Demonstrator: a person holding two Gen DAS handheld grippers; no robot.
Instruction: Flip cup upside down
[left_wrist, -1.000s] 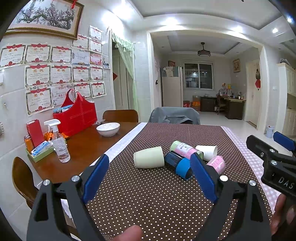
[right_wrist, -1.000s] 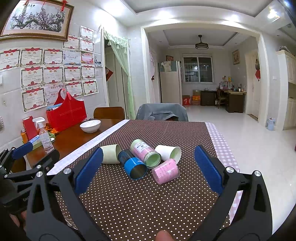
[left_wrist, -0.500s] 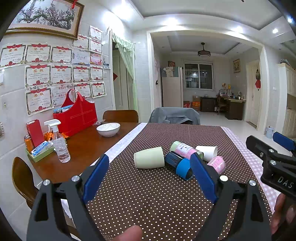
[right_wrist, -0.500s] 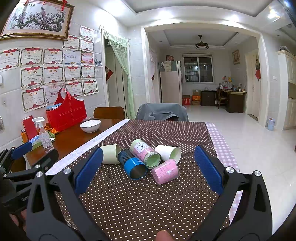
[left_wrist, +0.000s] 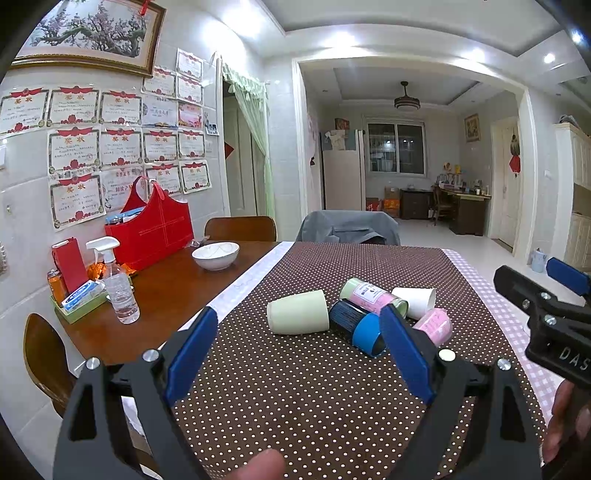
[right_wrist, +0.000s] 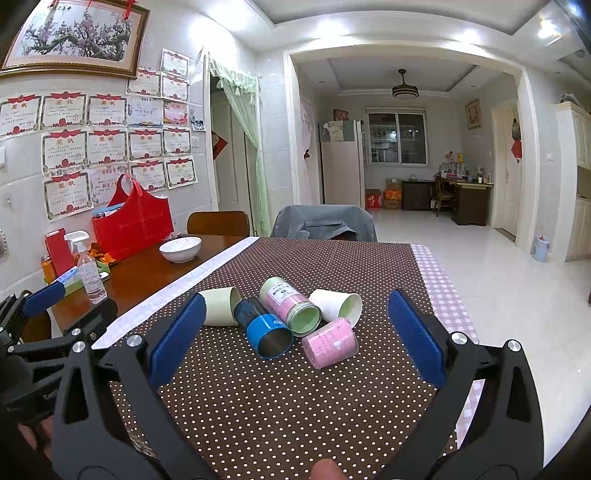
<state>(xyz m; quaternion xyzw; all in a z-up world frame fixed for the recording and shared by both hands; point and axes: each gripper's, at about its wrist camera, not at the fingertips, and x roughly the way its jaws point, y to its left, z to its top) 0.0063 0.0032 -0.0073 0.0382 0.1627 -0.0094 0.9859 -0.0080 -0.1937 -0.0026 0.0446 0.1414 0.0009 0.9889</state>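
Note:
Several cups lie on their sides in a cluster on the dotted brown tablecloth (left_wrist: 303, 391): a pale green cup (left_wrist: 297, 312) (right_wrist: 221, 306), a dark blue cup (left_wrist: 358, 327) (right_wrist: 263, 326), a pink-and-green cup (left_wrist: 373, 295) (right_wrist: 290, 304), a white cup (left_wrist: 414, 301) (right_wrist: 338, 303) and a small pink cup (left_wrist: 435, 326) (right_wrist: 330, 343). My left gripper (left_wrist: 297, 360) is open and empty, short of the cluster. My right gripper (right_wrist: 295, 339) is open and empty, also short of it, and shows at the right edge of the left wrist view (left_wrist: 546, 314).
On the bare wooden table to the left stand a white bowl (left_wrist: 215, 255), a spray bottle (left_wrist: 118, 288), a red bag (left_wrist: 149, 229) and a green tray of small items (left_wrist: 75, 301). A grey-draped chair (left_wrist: 347, 227) stands at the far end.

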